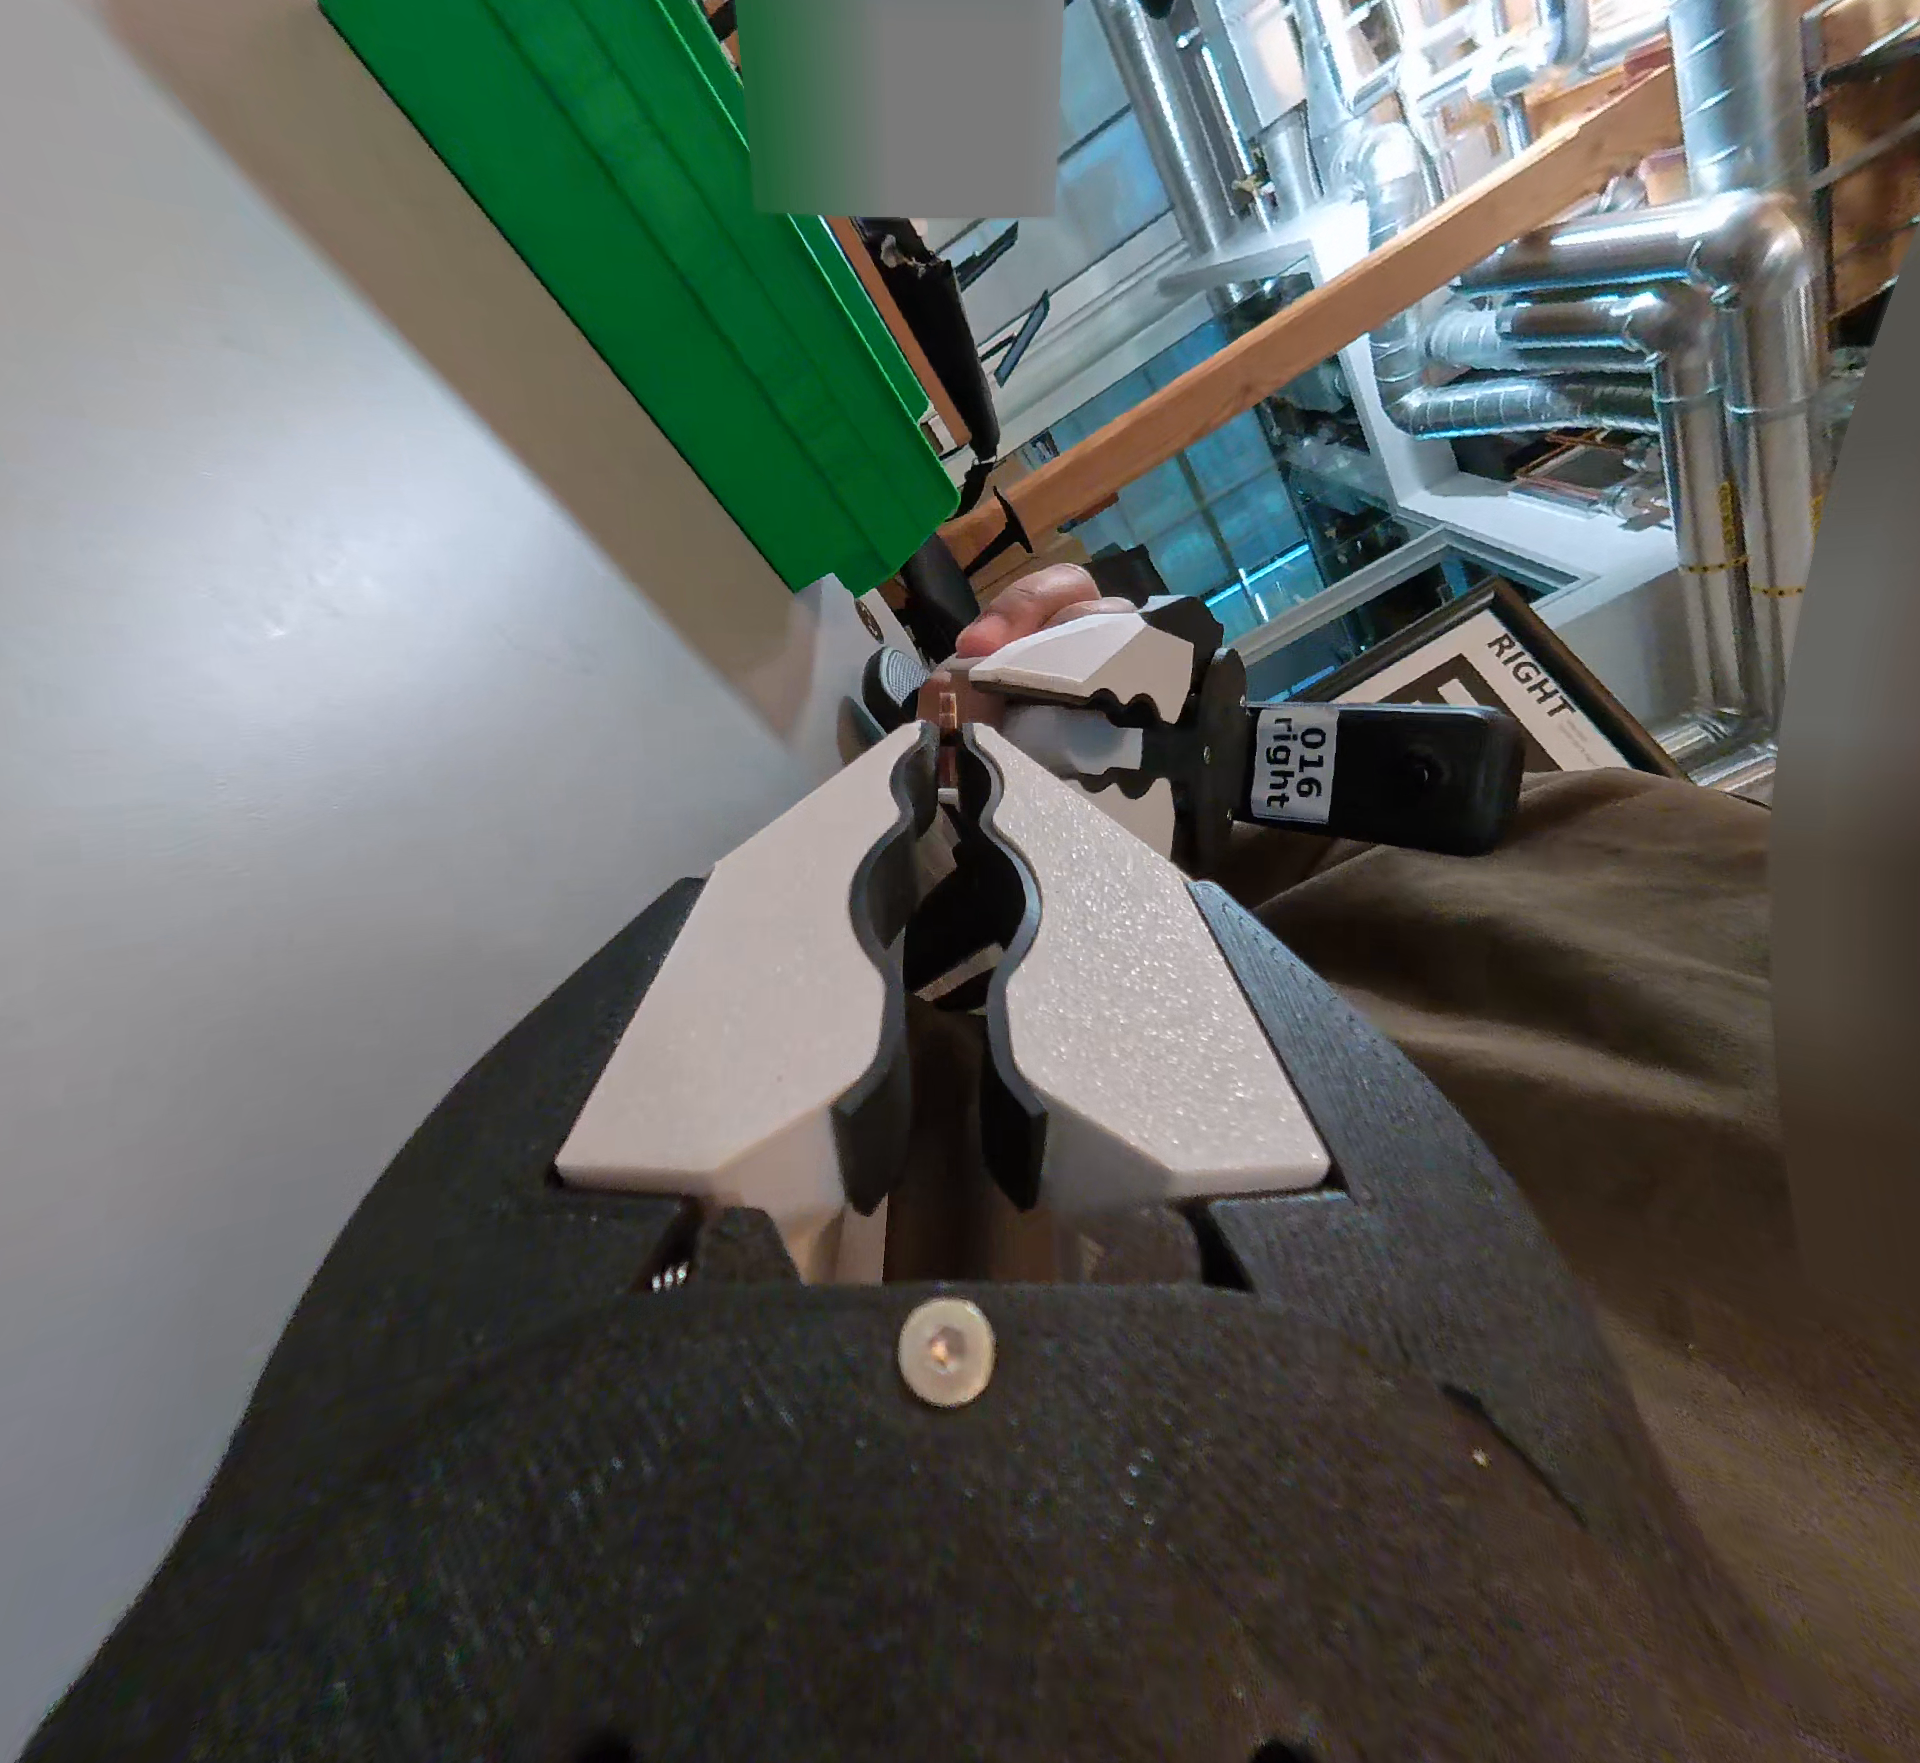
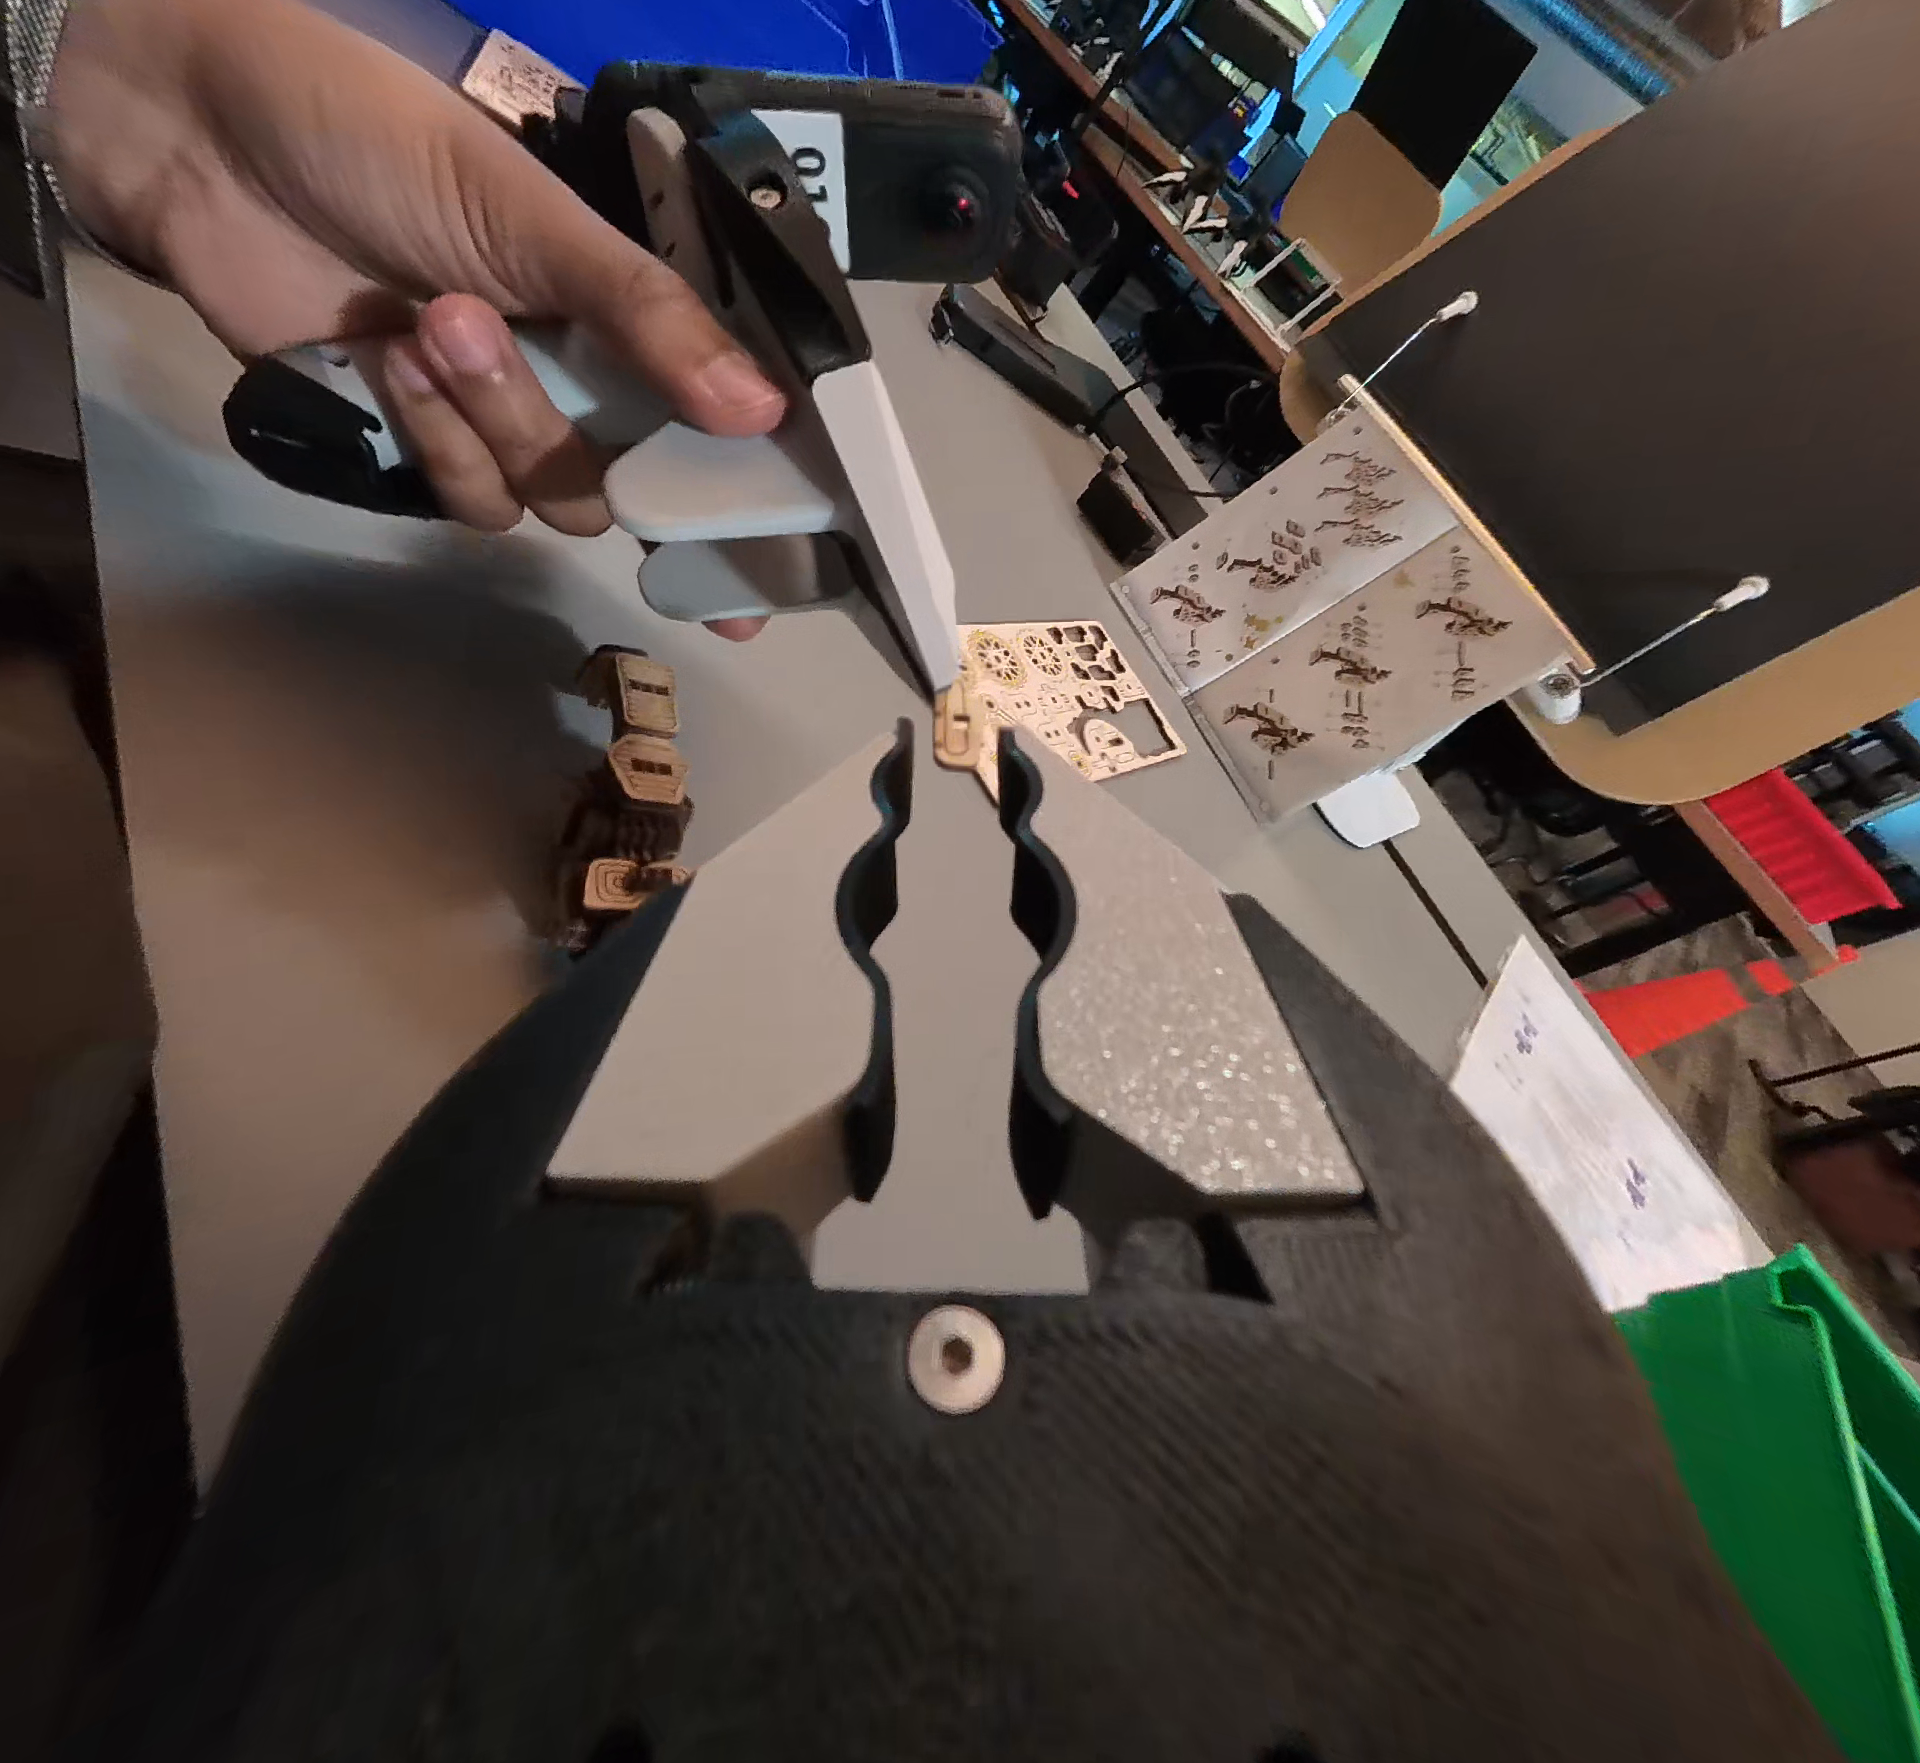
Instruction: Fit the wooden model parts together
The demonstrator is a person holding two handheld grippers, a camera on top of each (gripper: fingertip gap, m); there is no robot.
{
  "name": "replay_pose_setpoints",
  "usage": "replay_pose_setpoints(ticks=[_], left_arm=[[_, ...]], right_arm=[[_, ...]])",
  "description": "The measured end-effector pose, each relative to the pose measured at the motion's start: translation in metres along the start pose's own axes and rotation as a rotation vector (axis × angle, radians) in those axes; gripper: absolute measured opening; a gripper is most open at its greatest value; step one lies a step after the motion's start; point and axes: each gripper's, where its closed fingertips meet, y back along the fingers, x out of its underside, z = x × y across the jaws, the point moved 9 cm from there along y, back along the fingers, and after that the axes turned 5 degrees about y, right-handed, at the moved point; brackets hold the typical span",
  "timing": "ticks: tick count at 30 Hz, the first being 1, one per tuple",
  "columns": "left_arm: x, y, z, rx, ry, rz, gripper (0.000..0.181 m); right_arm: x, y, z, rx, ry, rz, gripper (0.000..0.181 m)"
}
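Left gripper [image 1: 945, 745] pinching small wooden piece [image 2: 954, 732] at fingertips; right gripper [image 2: 954, 745] gaping slightly around it, laser-cut sheet [image 2: 1081, 705] lying at one o'clock

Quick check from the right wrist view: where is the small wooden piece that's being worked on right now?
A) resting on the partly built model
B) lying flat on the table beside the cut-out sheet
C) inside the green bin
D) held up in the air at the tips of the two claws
D: the small wooden piece sits off the table, pinched at the tip of the left claw and between the tips of the right claw.
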Motion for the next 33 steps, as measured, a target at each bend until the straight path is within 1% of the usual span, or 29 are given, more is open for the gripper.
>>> replay_pose_setpoints(ticks=[3, 6, 9, 11, 13, 16, 17, 19, 23, 25, 29, 33], left_arm=[[0.0, -0.001, -0.001, 0.006, -0.007, 0.011, 0.0], [0.001, -0.002, -0.001, 0.017, -0.003, 0.014, 0.0], [0.001, -0.002, -0.001, 0.024, 0.001, 0.015, 0.0], [0.001, -0.002, -0.001, 0.027, -0.016, 0.016, 0.0], [-0.001, -0.002, -0.004, 0.045, -0.064, 0.007, 0.002], [-0.005, 0.0, -0.011, 0.086, -0.182, -0.031, 0.033], [-0.006, 0.002, -0.013, 0.086, -0.224, -0.039, 0.038], [-0.009, 0.006, -0.017, 0.07, -0.308, -0.047, 0.042], [-0.009, 0.009, -0.02, -0.026, -0.464, 0.002, 0.04], [-0.007, 0.007, -0.018, -0.067, -0.495, 0.031, 0.032], [-0.004, 0.003, -0.018, -0.037, -0.48, 0.051, 0.027], [0.001, 0.001, -0.022, -0.049, -0.559, 0.096, 0.02]], right_arm=[[0.002, -0.001, 0.0, 0.002, -0.008, 0.014, 0.015], [0.002, 0.0, 0.0, -0.001, 0.002, 0.015, 0.007], [0.002, 0.0, 0.001, 0.0, 0.01, 0.017, 0.007], [0.002, 0.0, 0.0, -0.004, 0.0, 0.015, 0.007], [0.002, 0.001, -0.002, -0.014, -0.049, 0.0, 0.007], [0.004, 0.001, -0.007, -0.078, -0.218, -0.031, 0.007], [0.006, 0.001, -0.009, -0.107, -0.285, -0.041, 0.007], [0.011, 0.0, -0.014, -0.166, -0.4, -0.047, 0.006], [0.019, -0.001, -0.021, -0.274, -0.598, -0.074, 0.006], [0.02, 0.0, -0.024, -0.318, -0.686, -0.106, 0.007], [0.023, -0.001, -0.026, -0.38, -0.771, -0.13, 0.006], [0.024, -0.003, -0.025, -0.478, -0.893, -0.171, 0.007]])
